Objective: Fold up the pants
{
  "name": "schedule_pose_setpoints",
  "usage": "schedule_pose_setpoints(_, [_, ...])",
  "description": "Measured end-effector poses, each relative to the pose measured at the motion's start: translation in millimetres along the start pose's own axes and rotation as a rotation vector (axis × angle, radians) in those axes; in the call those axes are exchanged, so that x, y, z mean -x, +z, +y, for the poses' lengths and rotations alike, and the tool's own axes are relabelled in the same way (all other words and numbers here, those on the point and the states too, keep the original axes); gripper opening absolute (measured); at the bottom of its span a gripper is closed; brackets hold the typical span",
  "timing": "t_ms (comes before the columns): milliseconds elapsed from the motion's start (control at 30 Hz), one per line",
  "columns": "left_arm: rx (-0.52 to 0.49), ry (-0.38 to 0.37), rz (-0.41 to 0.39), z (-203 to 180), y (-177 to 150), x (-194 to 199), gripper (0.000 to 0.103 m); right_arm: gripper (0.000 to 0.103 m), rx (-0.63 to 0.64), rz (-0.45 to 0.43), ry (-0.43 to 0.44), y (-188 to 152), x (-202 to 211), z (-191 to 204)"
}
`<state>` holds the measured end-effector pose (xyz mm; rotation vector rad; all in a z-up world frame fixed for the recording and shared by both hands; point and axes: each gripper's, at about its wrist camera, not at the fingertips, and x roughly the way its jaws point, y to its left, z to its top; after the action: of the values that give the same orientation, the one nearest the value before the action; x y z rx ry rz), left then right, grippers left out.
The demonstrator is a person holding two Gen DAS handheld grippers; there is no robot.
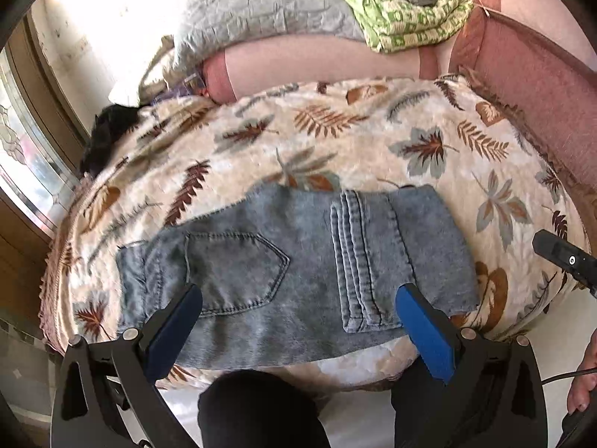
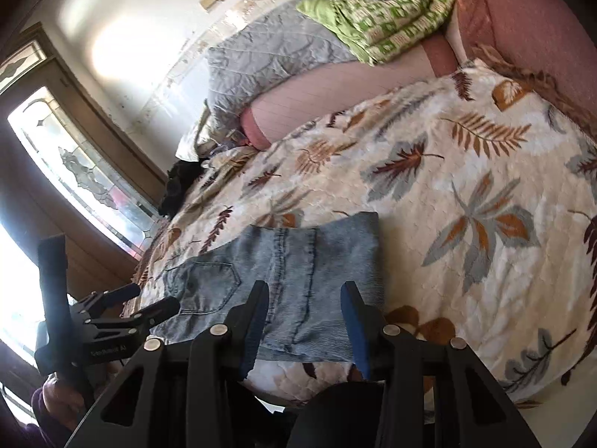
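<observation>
Lying folded on the leaf-print bedspread (image 1: 373,142), faded blue denim pants (image 1: 291,265), long axis left-right, both hand-held grippers (image 1: 298,321) (image 2: 306,321) parted and empty, window (image 2: 74,156) fuller in right view.

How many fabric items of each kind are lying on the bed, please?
Denim pants, folded: 1
Leaf-print blanket: 1
Grey quilted pillow: 1
Green patterned cover: 1
Dark cloth at the bed's edge: 1
Total: 5
</observation>
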<state>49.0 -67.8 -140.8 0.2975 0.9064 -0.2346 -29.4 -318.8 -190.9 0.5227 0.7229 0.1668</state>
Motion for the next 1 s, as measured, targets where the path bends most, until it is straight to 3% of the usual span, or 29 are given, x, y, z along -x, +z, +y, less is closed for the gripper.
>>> schedule_pose_setpoints(533, [0.007, 0.039, 0.001, 9.2, 0.1, -1.4, 0.103, 0.044, 0.118, 0.010, -0.010, -8.5, -5.2, 32.5])
schedule_pose_setpoints(633, [0.010, 0.042, 0.000, 10.7, 0.8, -2.3, 0.103, 0.053, 0.133, 0.003, -0.025, -8.0, -4.8, 34.8])
schedule_pose_setpoints(1000, [0.064, 0.072, 0.020, 41.8, -6.6, -12.5, 0.103, 0.053, 0.192, 0.019, -0.028, -10.6, -12.2, 53.4])
